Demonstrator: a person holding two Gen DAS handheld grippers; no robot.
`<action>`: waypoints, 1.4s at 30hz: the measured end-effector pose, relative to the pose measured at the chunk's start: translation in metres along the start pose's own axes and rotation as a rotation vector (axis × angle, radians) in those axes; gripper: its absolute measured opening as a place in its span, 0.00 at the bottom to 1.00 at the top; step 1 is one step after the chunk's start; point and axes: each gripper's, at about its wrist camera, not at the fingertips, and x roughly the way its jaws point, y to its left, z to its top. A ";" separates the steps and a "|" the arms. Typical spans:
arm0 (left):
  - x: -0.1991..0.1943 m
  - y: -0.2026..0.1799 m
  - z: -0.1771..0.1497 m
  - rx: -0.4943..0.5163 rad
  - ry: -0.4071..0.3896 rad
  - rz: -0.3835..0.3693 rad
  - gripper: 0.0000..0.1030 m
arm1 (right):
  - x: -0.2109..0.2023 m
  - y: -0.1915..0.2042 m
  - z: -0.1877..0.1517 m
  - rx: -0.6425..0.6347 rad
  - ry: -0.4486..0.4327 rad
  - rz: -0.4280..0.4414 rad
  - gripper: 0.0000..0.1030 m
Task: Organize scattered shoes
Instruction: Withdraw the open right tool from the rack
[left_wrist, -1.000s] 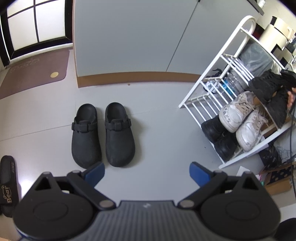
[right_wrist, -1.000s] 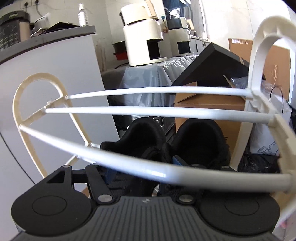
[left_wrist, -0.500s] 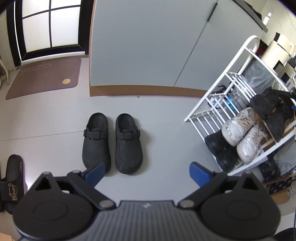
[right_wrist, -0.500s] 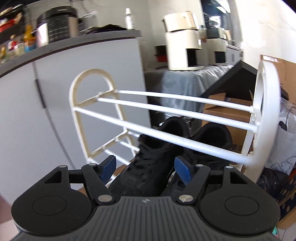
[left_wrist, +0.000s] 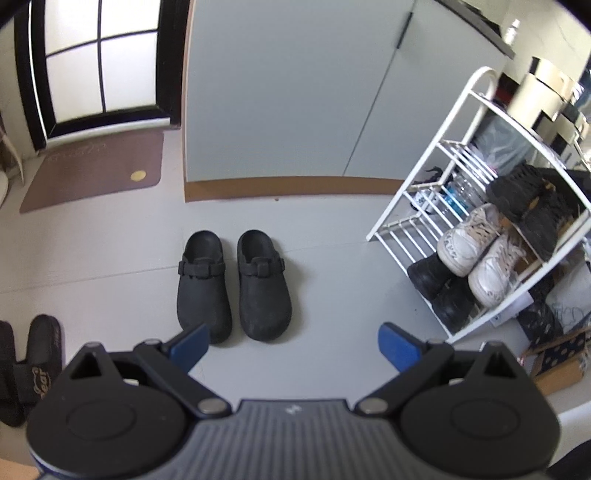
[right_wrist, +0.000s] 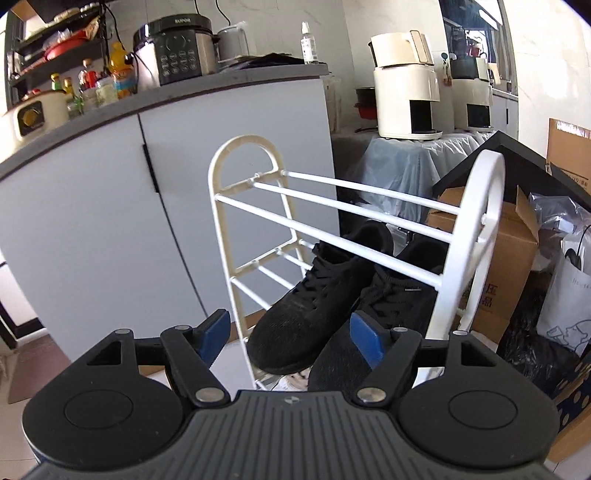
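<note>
Two black clogs (left_wrist: 236, 284) lie side by side on the pale floor, just ahead of my open left gripper (left_wrist: 293, 345), which hangs above and short of them. A white shoe rack (left_wrist: 461, 206) at the right holds black sneakers (left_wrist: 532, 203) on a middle shelf, white sneakers (left_wrist: 480, 254) below and black shoes (left_wrist: 443, 291) at the bottom. In the right wrist view the same black sneakers (right_wrist: 325, 299) rest on the rack (right_wrist: 469, 236), and my right gripper (right_wrist: 290, 341) stands open in front of them, holding nothing.
Black slippers (left_wrist: 33, 365) lie at the left edge of the floor. A brown doormat (left_wrist: 96, 173) sits before the door. Grey cabinets (left_wrist: 288, 96) back the floor. Cardboard boxes (right_wrist: 506, 251) and bags crowd the space behind the rack.
My right gripper opened, let go of the black sneakers on the rack and drew back from it. The left gripper rose a little, so the clogs look farther away.
</note>
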 end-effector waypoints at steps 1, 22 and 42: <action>-0.002 0.000 -0.001 -0.003 -0.003 -0.003 0.97 | -0.006 0.000 -0.002 -0.005 0.002 0.002 0.79; 0.000 -0.005 -0.023 0.009 0.032 0.045 0.97 | -0.034 -0.027 -0.123 0.020 0.097 0.072 0.89; -0.022 -0.041 -0.040 0.066 0.037 0.158 0.96 | -0.043 -0.012 -0.137 -0.034 0.171 0.172 0.89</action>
